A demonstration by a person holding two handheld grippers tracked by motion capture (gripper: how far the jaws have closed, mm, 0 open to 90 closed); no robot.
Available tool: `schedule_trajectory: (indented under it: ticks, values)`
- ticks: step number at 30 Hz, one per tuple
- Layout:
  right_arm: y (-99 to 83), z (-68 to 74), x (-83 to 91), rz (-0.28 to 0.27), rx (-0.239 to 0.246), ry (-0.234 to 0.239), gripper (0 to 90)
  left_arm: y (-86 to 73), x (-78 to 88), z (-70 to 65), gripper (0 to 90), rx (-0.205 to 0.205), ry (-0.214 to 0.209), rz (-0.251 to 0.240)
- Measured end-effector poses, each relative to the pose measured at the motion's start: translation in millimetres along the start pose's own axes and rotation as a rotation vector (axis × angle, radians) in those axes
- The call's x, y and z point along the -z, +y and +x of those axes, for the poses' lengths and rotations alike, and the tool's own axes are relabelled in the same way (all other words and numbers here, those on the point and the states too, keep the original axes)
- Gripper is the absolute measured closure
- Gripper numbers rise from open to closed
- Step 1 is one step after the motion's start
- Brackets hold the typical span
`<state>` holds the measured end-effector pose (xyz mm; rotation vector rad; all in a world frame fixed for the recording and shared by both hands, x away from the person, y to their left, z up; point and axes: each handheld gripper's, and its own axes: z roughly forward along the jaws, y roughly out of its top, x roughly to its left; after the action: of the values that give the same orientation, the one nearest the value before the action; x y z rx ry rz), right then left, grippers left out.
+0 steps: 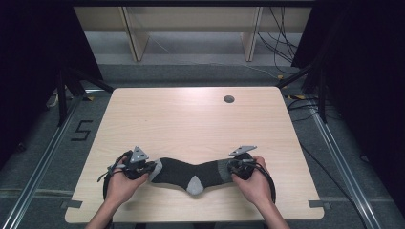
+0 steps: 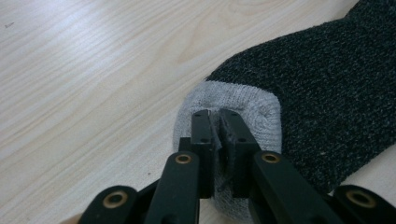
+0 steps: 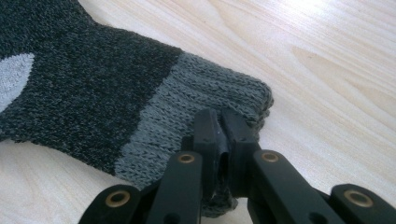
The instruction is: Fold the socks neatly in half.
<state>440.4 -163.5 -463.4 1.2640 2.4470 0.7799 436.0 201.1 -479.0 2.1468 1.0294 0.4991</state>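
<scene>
A dark grey sock [image 1: 191,171] with a light grey toe, heel and cuff lies stretched sideways near the table's front edge. My left gripper [image 1: 152,168] is shut on the light grey toe [image 2: 243,105], the knit pinched between its black jaws [image 2: 217,119]. My right gripper [image 1: 230,167] is shut on the ribbed grey cuff [image 3: 205,98], its jaws [image 3: 219,119] closed over the cuff's edge. The pale heel patch [image 1: 195,185] faces the person. A hand holds each gripper from below.
The light wooden table [image 1: 191,119] has a round cable hole [image 1: 229,99] at the back right. Black frame posts and cables stand on the floor to both sides. A wooden bench stands beyond the table.
</scene>
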Motion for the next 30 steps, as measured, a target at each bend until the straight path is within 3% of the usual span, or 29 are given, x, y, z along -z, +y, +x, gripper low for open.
schedule_trajectory:
  ticks: [2, 3, 6, 8, 9, 10, 12, 13, 14, 17, 20, 30]
  values:
    - [0.9, -1.4, 0.3, 0.002, 0.022, -0.006, 81.6, 4.3, 9.2, -0.6, 78.0, 0.010, 0.016, -0.041]
    - [1.2, 1.1, 2.9, -0.003, 0.000, 0.008, 79.8, 7.2, 15.5, -2.4, 77.8, 0.000, 0.012, -0.067]
    - [3.1, 3.0, 9.4, -0.028, 0.002, 0.006, 79.1, 15.7, 27.0, -16.4, 78.0, -0.023, -0.034, -0.125]
    - [4.5, 3.5, 14.3, -0.041, 0.014, 0.009, 81.6, 16.8, 24.6, -23.2, 78.5, -0.081, -0.053, -0.084]
    - [4.7, 5.3, 16.3, -0.039, 0.002, -0.003, 82.2, 15.1, 19.8, -23.8, 79.0, -0.086, -0.059, -0.061]
    - [4.8, 5.1, 17.3, -0.034, 0.024, -0.002, 83.5, 12.5, 14.2, -22.0, 79.6, -0.085, -0.061, -0.030]
    - [2.8, 7.6, 17.8, -0.010, 0.004, 0.008, 85.0, 6.7, 4.7, -16.3, 81.2, -0.073, -0.060, -0.003]
    - [1.1, 7.6, 17.4, -0.002, 0.027, -0.008, 85.5, 5.9, 3.7, -15.7, 81.6, -0.066, -0.064, -0.003]
    - [0.0, 8.4, 16.9, 0.002, 0.027, 0.004, 85.9, 5.6, 2.8, -16.6, 81.8, -0.055, -0.060, -0.008]
    - [-4.1, 7.3, 11.4, 0.022, 0.024, 0.006, 86.8, 6.1, 1.7, -17.0, 81.9, -0.102, -0.047, 0.043]
    - [-5.7, 6.9, 9.1, 0.026, 0.036, 0.003, 87.4, 2.2, -5.2, -17.7, 82.0, -0.113, -0.046, 0.077]
    - [-11.7, 5.3, 5.2, 0.010, 0.022, 0.000, 88.7, -2.5, -8.9, -13.0, 83.2, -0.073, -0.051, 0.051]
